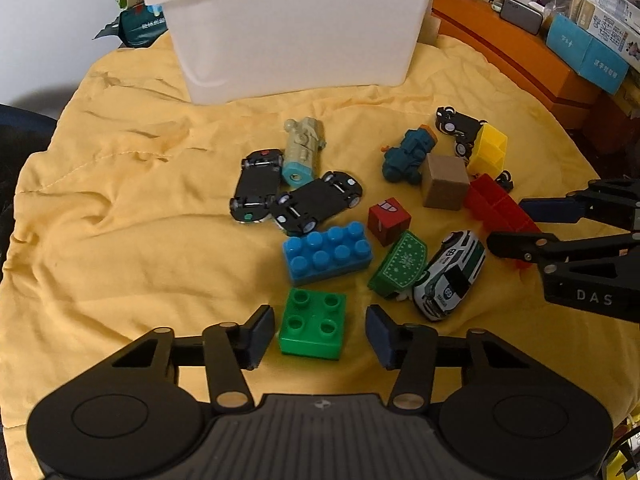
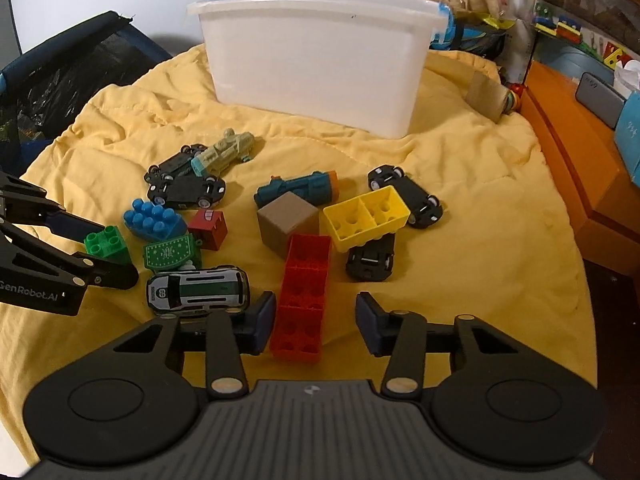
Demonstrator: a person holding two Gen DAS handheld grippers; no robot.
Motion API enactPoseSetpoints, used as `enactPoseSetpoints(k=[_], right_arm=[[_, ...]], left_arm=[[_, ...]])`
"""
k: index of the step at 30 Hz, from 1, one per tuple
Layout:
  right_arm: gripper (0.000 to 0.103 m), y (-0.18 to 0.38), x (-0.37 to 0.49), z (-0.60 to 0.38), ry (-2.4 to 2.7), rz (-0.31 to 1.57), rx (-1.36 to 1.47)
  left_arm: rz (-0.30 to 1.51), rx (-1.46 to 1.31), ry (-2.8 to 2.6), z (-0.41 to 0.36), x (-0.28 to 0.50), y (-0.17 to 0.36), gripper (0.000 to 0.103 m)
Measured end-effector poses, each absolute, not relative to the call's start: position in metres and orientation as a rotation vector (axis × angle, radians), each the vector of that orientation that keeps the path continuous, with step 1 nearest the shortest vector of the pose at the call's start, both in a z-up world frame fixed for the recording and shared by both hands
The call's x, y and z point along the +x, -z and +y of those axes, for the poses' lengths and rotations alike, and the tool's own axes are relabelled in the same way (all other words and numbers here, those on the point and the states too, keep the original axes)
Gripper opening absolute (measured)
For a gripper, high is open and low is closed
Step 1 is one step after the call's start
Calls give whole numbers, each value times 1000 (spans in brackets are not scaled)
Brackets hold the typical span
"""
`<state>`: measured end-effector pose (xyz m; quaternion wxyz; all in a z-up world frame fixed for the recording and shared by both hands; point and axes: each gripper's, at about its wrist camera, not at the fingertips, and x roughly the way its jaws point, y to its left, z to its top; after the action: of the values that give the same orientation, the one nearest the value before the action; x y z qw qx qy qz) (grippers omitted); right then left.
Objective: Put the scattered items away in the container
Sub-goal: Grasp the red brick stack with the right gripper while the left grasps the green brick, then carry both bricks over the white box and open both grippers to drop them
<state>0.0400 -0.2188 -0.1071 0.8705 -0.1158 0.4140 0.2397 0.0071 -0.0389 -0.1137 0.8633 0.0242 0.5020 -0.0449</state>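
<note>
A: Where did the green block (image 1: 312, 324) lie?
B: Well short of the white tub (image 1: 296, 32), between the left gripper (image 1: 320, 334)'s wide-open, empty fingers.
A: And the right gripper (image 2: 316, 322)?
B: Also open and empty, straddling the red brick (image 2: 303, 298), whose length ran toward the tub.

Left gripper (image 1: 320, 334) and right gripper (image 2: 316, 322) (fingers spread)

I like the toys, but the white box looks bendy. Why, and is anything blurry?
Left wrist view: the fisheye lens curves the white bin and darkens the corners; the green brick looks sharp. Right wrist view: same bending, and the red brick is clear.
</note>
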Motion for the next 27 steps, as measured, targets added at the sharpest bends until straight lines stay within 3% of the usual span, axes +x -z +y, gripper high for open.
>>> enactPoseSetpoints(k=[2, 7, 10, 20, 27], right_arm=[[48, 108, 40, -218, -510, 869, -239], [27, 110, 42, -218, -517, 875, -236], [27, 110, 42, -219, -524, 873, -234], [27, 98, 37, -222, -529, 836, -223], [27, 65, 35, -221, -533, 748, -190]], left_arm=[[1048, 55, 92, -41, 7, 115, 50], [1044, 46, 84, -41, 7, 114, 40], [1046, 33, 84, -38, 7, 113, 34], [1022, 36, 72, -33, 5, 105, 34], [938, 27, 55, -21, 10, 63, 34]])
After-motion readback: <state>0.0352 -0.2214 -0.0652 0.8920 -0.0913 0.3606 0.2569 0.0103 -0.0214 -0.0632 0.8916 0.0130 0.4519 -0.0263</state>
